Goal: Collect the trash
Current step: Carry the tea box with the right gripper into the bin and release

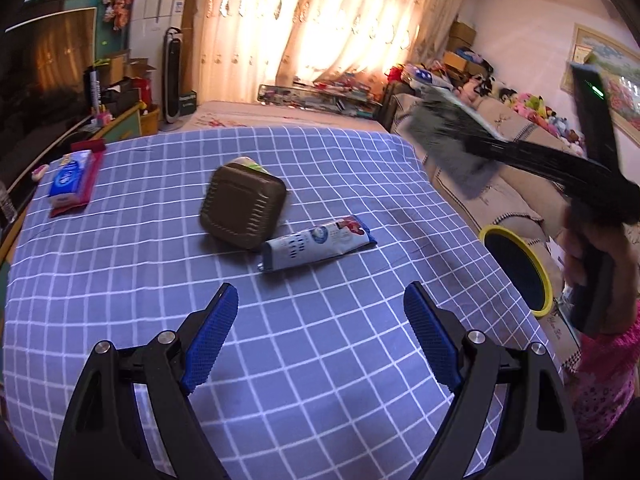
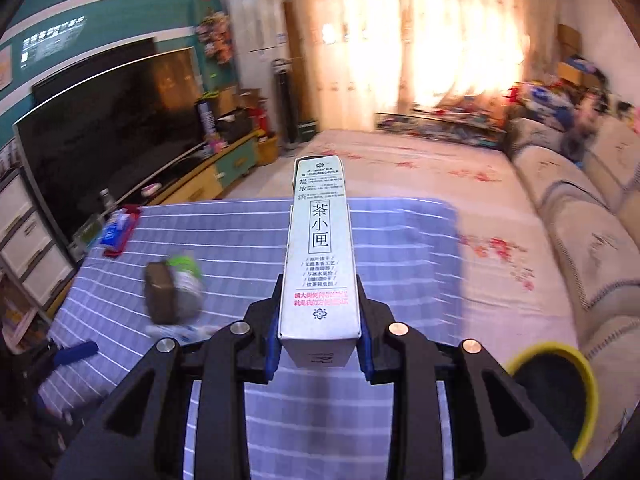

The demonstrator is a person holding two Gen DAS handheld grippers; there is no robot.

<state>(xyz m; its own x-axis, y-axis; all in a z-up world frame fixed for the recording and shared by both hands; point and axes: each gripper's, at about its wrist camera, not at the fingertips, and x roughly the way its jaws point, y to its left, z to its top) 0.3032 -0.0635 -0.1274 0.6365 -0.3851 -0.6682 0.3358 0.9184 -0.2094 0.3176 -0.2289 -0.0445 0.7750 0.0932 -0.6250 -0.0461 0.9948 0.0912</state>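
a living room is seen, with lit curtains (image 1: 320, 20) at the back and a table under a blue checked cloth (image 1: 160, 280) filling the middle of both views. in the left wrist view, at the left edge of the cloth, a blue tissue pack (image 1: 69, 178) is laid on a red mat. toward the centre a brown clamshell box (image 1: 243, 205) is seen tilted, and just to its right, touching its lower corner, a white and blue wrapper (image 1: 318, 244) lies flat. at the bottom of that frame the left gripper (image 1: 320, 320) is held over bare cloth with its jaws spread wide and nothing between them. farther right, off the table's edge, a bin with a yellow rim (image 1: 516, 268) is seen beside a sofa. in the upper right the right gripper is blurred. in the right wrist view the right gripper (image 2: 320, 344) is shown at centre, its blue pads pressed onto the near end of a long pale tea carton (image 2: 320, 248), which is carried clear above the cloth and points away from the camera. the yellow-rimmed bin sits at the lower right.
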